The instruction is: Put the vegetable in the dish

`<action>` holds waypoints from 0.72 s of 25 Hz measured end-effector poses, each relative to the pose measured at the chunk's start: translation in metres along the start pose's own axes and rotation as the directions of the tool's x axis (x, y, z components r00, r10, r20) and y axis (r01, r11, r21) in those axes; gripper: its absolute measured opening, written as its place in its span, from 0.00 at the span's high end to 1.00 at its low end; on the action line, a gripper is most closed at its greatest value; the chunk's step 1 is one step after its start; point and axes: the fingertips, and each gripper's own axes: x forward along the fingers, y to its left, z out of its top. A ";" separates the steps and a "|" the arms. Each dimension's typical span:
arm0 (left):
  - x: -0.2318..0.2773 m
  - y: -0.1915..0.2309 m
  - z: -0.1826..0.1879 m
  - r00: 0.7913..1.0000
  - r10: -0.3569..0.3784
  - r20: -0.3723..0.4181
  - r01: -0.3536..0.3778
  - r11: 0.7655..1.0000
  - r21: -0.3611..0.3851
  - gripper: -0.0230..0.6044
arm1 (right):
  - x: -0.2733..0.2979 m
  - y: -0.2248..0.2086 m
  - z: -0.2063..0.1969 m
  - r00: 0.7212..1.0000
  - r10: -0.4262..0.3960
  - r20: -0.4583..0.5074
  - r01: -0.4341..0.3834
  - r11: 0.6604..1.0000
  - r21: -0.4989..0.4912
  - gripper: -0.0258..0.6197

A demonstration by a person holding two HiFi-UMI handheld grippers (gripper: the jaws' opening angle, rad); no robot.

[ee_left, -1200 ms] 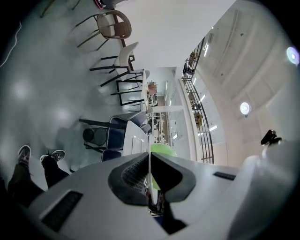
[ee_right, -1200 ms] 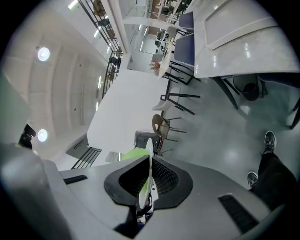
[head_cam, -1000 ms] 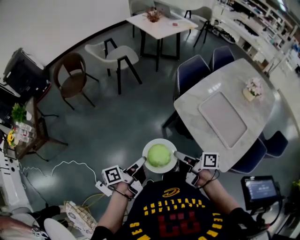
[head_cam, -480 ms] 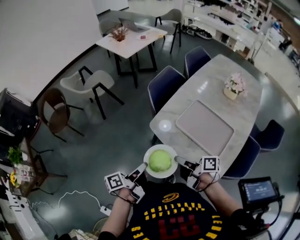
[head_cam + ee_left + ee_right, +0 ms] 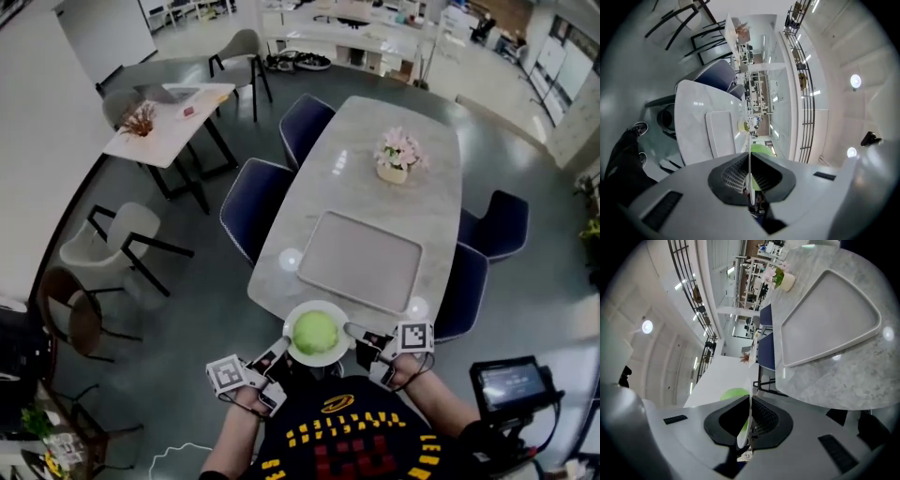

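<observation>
Head view
- Dish: a round white dish (image 5: 293,320) is held in the air in front of the person's chest, just at the near end of the marble table (image 5: 436,211).
- Vegetable: a round, pale green vegetable (image 5: 316,331), like a head of cabbage, is seen lying in the middle of the dish.
- Left gripper (image 5: 278,350): its jaws are clamped on the dish's left rim.
- Right gripper (image 5: 356,331): its jaws are clamped on the opposite, right rim.
- Table top: a flat grey tray (image 5: 361,261) lies near the table's near end, and a flower pot (image 5: 394,159) stands beyond it.
- Seats: navy chairs (image 5: 251,214) are drawn up along both long sides.

Left gripper view
- Jaws: they are seen pressed together on the thin white rim of the dish, which shows edge-on between them.
- Beyond the jaws: the green of the vegetable is seen just past the rim, with the table, tray and flower pot farther off.

Right gripper view
- Jaws: they are closed on the dish's rim, again seen edge-on.
- Beyond the jaws: the vegetable shows to the left of the rim, and the tray and table fill the upper right.
</observation>
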 end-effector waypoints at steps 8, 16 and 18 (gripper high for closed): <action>0.064 -0.017 0.033 0.980 0.009 -0.200 -0.017 0.999 -0.041 0.95 | -0.001 -0.001 0.045 0.978 -0.065 0.200 0.043 0.993 0.110 0.93; 0.100 -0.015 0.083 0.924 0.027 -0.381 0.031 0.989 0.145 0.95 | 0.024 0.001 0.071 0.937 -0.072 0.343 0.026 0.990 0.138 0.93; 0.107 -0.015 0.088 0.910 0.036 -0.412 0.024 0.990 0.141 0.95 | 0.026 0.000 0.072 0.924 -0.090 0.372 0.026 0.984 0.174 0.93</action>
